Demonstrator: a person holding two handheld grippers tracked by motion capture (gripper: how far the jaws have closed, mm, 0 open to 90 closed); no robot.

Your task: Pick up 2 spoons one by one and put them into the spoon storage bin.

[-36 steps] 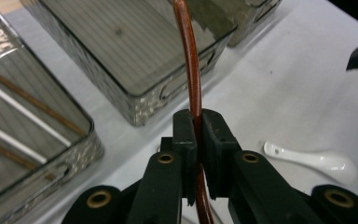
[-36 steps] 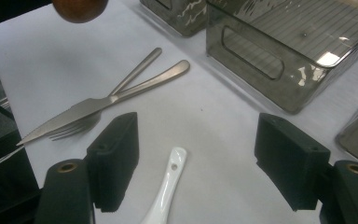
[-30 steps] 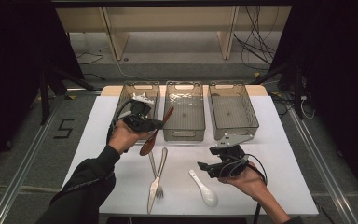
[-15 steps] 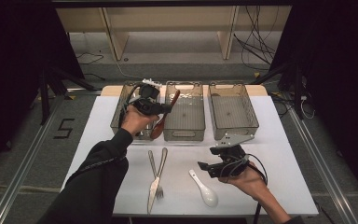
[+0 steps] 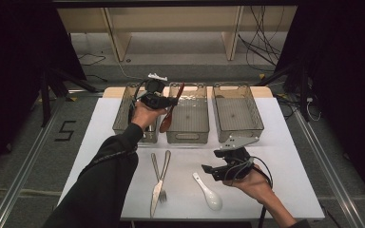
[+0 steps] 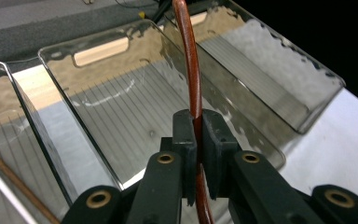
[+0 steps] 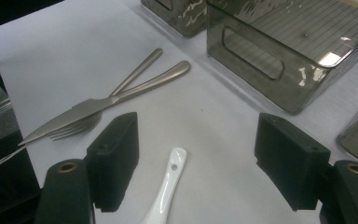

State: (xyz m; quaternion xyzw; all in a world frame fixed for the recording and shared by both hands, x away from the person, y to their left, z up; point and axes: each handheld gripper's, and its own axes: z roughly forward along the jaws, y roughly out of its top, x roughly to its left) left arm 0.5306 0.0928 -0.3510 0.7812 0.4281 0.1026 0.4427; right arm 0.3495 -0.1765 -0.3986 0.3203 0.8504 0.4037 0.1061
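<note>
The brown wooden spoon (image 5: 170,110) hangs above the near end of the row of trays, its handle pinched between the jaws of the left gripper (image 5: 164,101), which are closed tight on it; in the left gripper view the handle (image 6: 193,88) rises up from between the two black pads, with the middle tray (image 6: 135,107) spread out beyond them. From above, the spoon's bowl points down toward the gap between the left tray (image 5: 123,111) and the middle tray (image 5: 190,126), so the step in hand looks like carrying the spoon to its bin, with the drop not yet made. Which tray it is meant for I cannot tell, though a thin brown stick (image 6: 14,179) lying in the left tray hints that wooden pieces go there. The next move calls for bringing the spoon squarely over one tray, lowering it so the bowl clears the wall, and then parting the jaws. Nearer the person, the right gripper (image 5: 218,169) hovers with its jaws wide apart and nothing between them, just above the handle of the white ceramic spoon (image 7: 165,191), seemingly poised to pick it up. To the left of that spoon on the white table (image 5: 290,156) lie a knife (image 5: 159,183) and a fork (image 5: 158,175) crossed over each other, and the right tray (image 5: 240,128) sits untouched.
</note>
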